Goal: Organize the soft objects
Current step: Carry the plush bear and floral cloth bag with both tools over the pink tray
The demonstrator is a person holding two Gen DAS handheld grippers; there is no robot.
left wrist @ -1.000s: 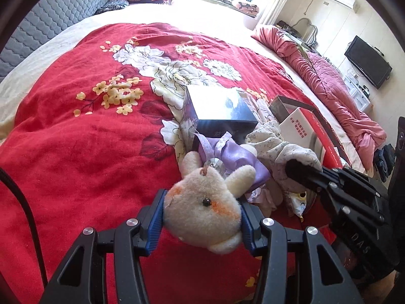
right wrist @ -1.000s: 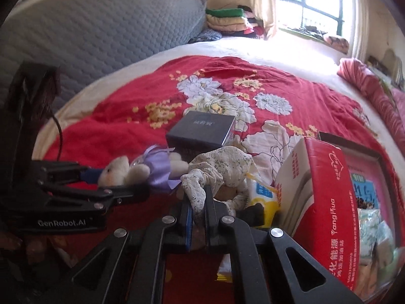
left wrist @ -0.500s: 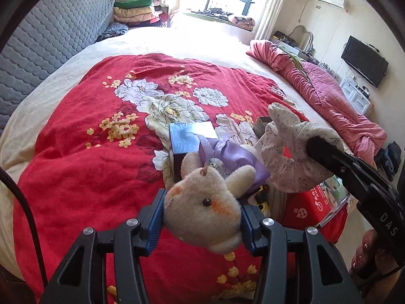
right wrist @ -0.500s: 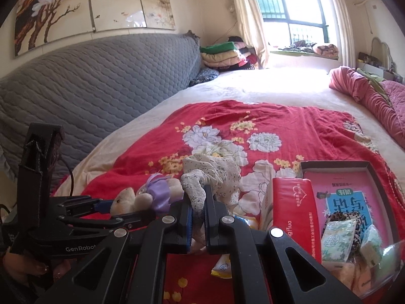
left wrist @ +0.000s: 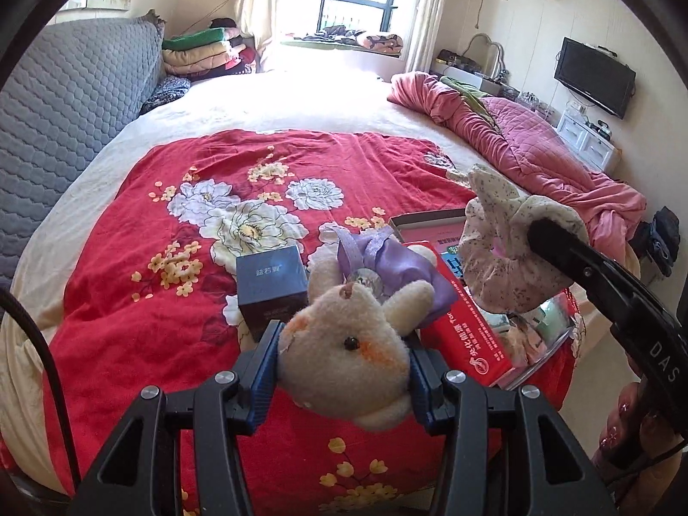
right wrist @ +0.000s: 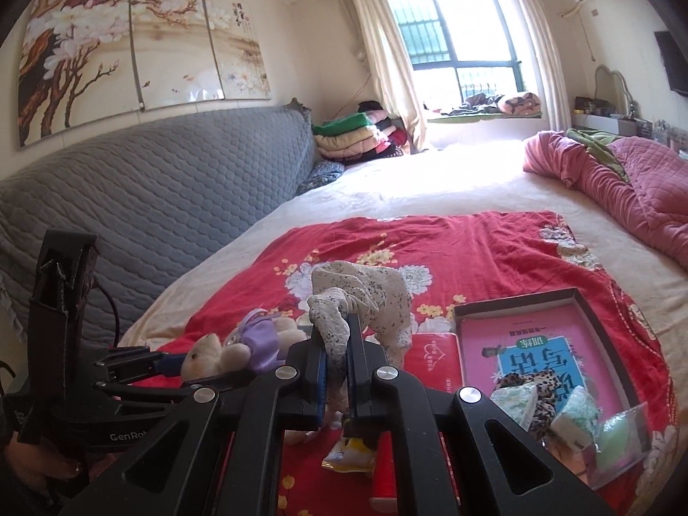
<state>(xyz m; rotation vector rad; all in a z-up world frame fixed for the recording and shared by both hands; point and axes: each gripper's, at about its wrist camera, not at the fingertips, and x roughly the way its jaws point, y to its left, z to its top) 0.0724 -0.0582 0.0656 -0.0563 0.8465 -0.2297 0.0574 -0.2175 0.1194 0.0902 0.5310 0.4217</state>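
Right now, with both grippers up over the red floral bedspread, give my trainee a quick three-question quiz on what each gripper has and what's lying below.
1. True or false: the left gripper is shut on the cream plush bear in a purple dress.
2. What does the right gripper pinch? A) the dark blue square box B) the floral-print fabric toy C) the red carton
3. Fill in: the dark blue square box rests on the ___.

Key: 1 true; 2 B; 3 red floral bedspread.
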